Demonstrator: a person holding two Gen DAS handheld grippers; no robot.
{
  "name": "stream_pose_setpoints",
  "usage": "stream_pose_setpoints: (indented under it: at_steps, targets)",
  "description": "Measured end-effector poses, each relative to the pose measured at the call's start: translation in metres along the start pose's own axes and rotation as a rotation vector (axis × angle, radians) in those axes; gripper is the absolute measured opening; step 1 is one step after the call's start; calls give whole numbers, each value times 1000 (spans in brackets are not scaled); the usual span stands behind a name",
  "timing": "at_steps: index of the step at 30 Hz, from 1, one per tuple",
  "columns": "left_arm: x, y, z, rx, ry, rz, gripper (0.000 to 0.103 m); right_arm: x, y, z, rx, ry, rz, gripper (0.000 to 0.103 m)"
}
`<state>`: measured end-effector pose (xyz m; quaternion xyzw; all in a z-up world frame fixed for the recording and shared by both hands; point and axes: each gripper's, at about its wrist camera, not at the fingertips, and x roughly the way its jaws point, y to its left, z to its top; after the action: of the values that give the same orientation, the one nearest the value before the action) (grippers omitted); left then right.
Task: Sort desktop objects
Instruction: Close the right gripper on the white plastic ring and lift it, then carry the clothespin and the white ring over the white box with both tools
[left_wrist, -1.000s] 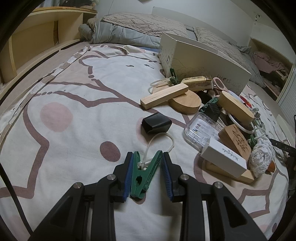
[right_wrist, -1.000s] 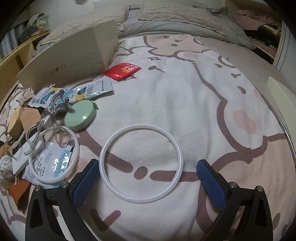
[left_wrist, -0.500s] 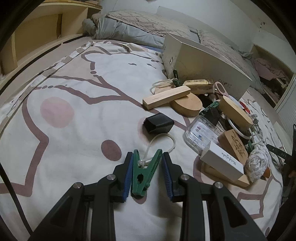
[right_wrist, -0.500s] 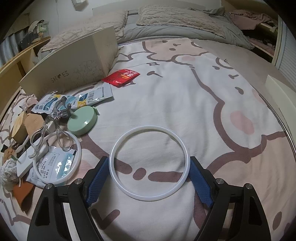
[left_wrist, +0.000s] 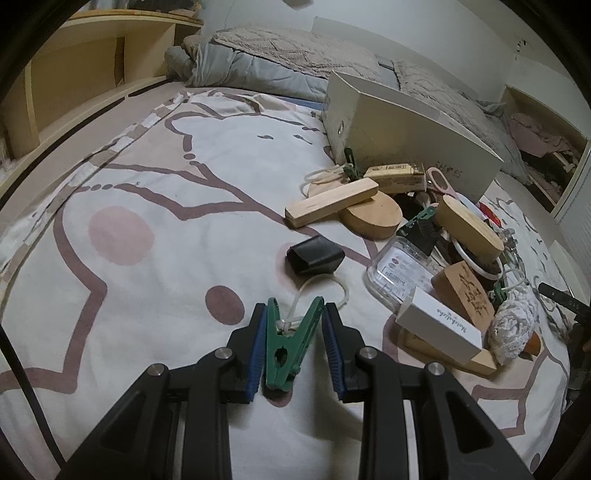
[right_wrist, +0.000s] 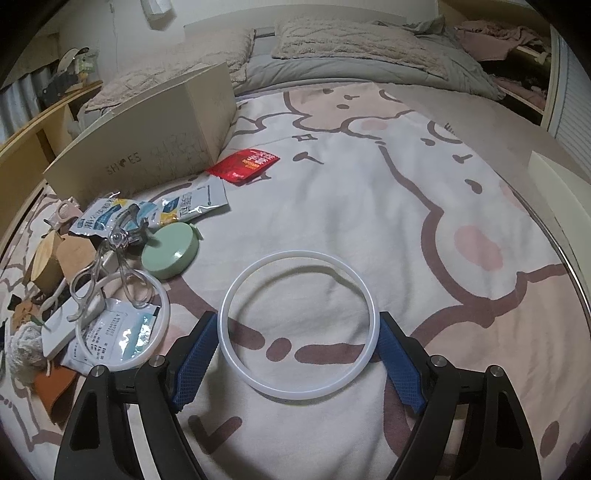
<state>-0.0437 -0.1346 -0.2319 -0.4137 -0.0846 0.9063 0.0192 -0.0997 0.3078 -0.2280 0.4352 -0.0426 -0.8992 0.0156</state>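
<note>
In the left wrist view my left gripper (left_wrist: 293, 341) is shut on a green clothes peg (left_wrist: 288, 347) with a white cord loop (left_wrist: 325, 286), just above the printed bedsheet. In the right wrist view my right gripper (right_wrist: 299, 354) is shut on a white plastic ring (right_wrist: 297, 328), one blue pad touching each side, and the ring looks lifted slightly off the sheet. A heap of desktop objects lies by a cream shoe box (left_wrist: 402, 133), which also shows in the right wrist view (right_wrist: 147, 136).
Left view: a black clip (left_wrist: 314, 254), wooden block (left_wrist: 332, 201), wooden discs, clear case (left_wrist: 399, 269), white box (left_wrist: 439, 325). Right view: green round case (right_wrist: 170, 249), eyelash curler (right_wrist: 110, 258), second white ring (right_wrist: 122, 321), sachets, red packet (right_wrist: 243, 164). Pillows lie behind.
My right gripper closed from wide open onto the white ring and raised it a little. My left gripper kept hold of the green peg and lifted it slightly.
</note>
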Motion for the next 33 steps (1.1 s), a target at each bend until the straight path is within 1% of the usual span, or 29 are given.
stream_pose_setpoints:
  at_steps: [7,15,19,24,33]
  targets:
    - [-10,-5,9,0,-30,14,29,-17,1,7,-13,-52,8,84]
    - [-26,-19,23,34,-74,17,29,-32,7,14,-28,-73,44,84]
    - [-36,-26,29,55,-100,23,29,-45,16,20,-64,-83,68,84]
    - [-50,-36,35,82,-126,26,29,-63,27,30,-125,-112,74,84]
    - [-70,-51,50,114,-163,30,29,-92,41,49,-174,-146,122,84]
